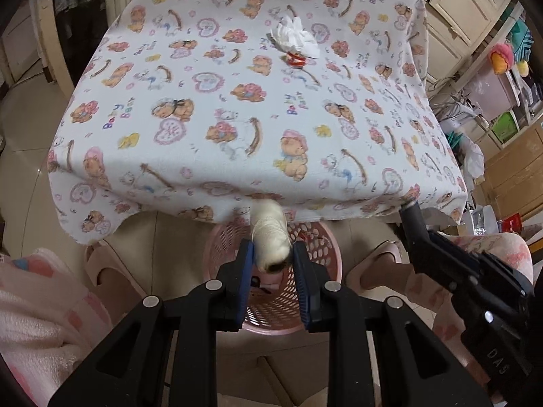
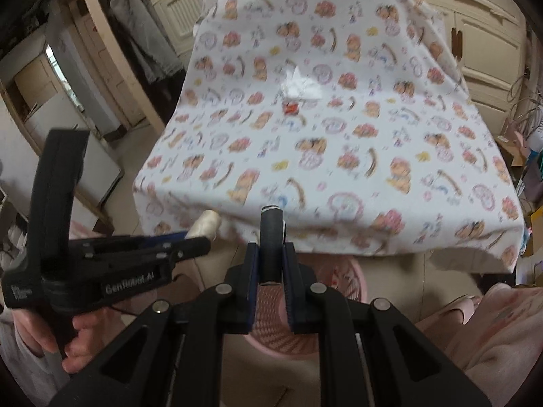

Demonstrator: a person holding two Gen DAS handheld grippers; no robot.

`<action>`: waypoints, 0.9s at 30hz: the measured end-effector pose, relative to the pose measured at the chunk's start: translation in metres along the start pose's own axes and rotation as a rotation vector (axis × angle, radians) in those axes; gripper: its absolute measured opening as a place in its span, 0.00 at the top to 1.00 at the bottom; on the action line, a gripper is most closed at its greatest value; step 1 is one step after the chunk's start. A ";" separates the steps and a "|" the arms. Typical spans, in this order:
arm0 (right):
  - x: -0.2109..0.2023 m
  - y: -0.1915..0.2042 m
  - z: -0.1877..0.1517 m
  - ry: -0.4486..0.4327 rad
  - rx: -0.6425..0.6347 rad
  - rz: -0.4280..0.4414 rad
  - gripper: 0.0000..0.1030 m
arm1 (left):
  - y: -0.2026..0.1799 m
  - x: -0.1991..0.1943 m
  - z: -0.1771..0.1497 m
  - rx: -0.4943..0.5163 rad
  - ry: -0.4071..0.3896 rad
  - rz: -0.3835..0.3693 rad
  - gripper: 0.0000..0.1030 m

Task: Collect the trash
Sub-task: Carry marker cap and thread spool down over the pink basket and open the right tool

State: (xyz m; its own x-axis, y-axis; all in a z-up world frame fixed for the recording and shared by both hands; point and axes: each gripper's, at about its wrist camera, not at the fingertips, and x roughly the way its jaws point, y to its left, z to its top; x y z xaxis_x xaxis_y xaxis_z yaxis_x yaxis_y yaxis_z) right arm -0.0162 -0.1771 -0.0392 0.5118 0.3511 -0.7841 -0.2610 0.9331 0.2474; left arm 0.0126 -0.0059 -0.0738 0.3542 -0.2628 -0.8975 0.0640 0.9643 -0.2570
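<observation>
My left gripper [image 1: 273, 254] is shut on a cream thread spool [image 1: 269, 234] and holds it above a pink perforated basket [image 1: 325, 257] on the floor, in front of the table edge. My right gripper [image 2: 270, 257] is shut on a dark cylinder [image 2: 270, 237] above the same basket [image 2: 353, 278]. The spool tip also shows in the right wrist view [image 2: 205, 224]. A crumpled white tissue [image 1: 297, 35] and a small red object [image 1: 296, 59] lie on the far part of the teddy-bear tablecloth [image 1: 237, 118]; both also show blurred in the right wrist view: tissue [image 2: 300, 86], red object [image 2: 291, 108].
Cream cabinets [image 1: 458, 3] stand behind the table. Cluttered shelves and boxes [image 1: 502, 108] are at the right. Pink-clad legs [image 1: 492, 251] flank the basket. The left gripper's body [image 2: 101, 271] and a hand [image 2: 40, 335] sit at the left of the right wrist view.
</observation>
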 end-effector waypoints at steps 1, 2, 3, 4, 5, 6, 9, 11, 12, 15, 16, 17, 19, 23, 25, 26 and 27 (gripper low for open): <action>0.000 0.001 -0.002 0.002 -0.003 -0.013 0.88 | 0.001 0.001 0.000 -0.001 0.004 0.005 0.79; 0.002 0.001 -0.003 0.008 -0.003 -0.019 0.88 | 0.002 0.002 0.000 -0.002 0.010 0.007 0.79; 0.004 0.000 -0.003 0.020 -0.002 -0.023 0.88 | 0.003 0.005 0.001 0.002 0.022 0.009 0.79; 0.010 -0.002 -0.004 0.050 -0.001 -0.025 0.88 | 0.003 0.008 0.001 0.004 0.034 0.015 0.79; 0.015 -0.004 -0.004 0.074 0.006 -0.024 0.88 | 0.003 0.012 0.000 0.007 0.050 0.028 0.79; 0.022 -0.007 -0.005 0.103 0.020 -0.026 0.87 | 0.003 0.017 -0.001 0.012 0.070 0.040 0.79; 0.052 -0.021 -0.012 0.236 0.079 -0.009 0.87 | 0.004 0.035 -0.005 0.005 0.147 0.039 0.79; 0.072 -0.030 -0.020 0.317 0.124 -0.003 0.86 | 0.007 0.045 -0.008 -0.018 0.195 -0.015 0.79; 0.081 -0.033 -0.025 0.353 0.132 -0.008 0.86 | 0.008 0.049 -0.009 -0.028 0.213 -0.037 0.79; 0.101 -0.039 -0.036 0.416 0.138 -0.066 0.86 | 0.008 0.054 -0.010 -0.021 0.221 -0.008 0.79; 0.107 -0.042 -0.039 0.436 0.144 -0.074 0.86 | 0.009 0.057 -0.010 -0.019 0.227 -0.002 0.79; 0.114 -0.045 -0.042 0.457 0.158 -0.075 0.86 | 0.009 0.060 -0.011 -0.023 0.236 -0.002 0.79; 0.128 -0.052 -0.050 0.503 0.197 -0.072 0.86 | 0.009 0.069 -0.012 -0.027 0.251 -0.003 0.79; 0.147 -0.060 -0.063 0.560 0.196 -0.126 0.86 | 0.007 0.085 -0.019 -0.007 0.304 0.016 0.79; 0.152 -0.060 -0.066 0.585 0.207 -0.123 0.86 | 0.005 0.089 -0.022 0.009 0.319 0.022 0.79; 0.154 -0.061 -0.069 0.594 0.217 -0.118 0.86 | 0.004 0.091 -0.023 0.014 0.325 0.023 0.79; 0.155 -0.062 -0.070 0.599 0.222 -0.118 0.86 | 0.005 0.092 -0.025 0.016 0.332 0.025 0.79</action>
State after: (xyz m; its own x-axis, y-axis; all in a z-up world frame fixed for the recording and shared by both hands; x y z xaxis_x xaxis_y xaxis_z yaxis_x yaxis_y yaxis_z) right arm 0.0223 -0.1862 -0.2159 -0.0354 0.2009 -0.9790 -0.0232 0.9792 0.2018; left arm 0.0226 -0.0258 -0.1664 0.0330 -0.2335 -0.9718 0.0744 0.9702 -0.2306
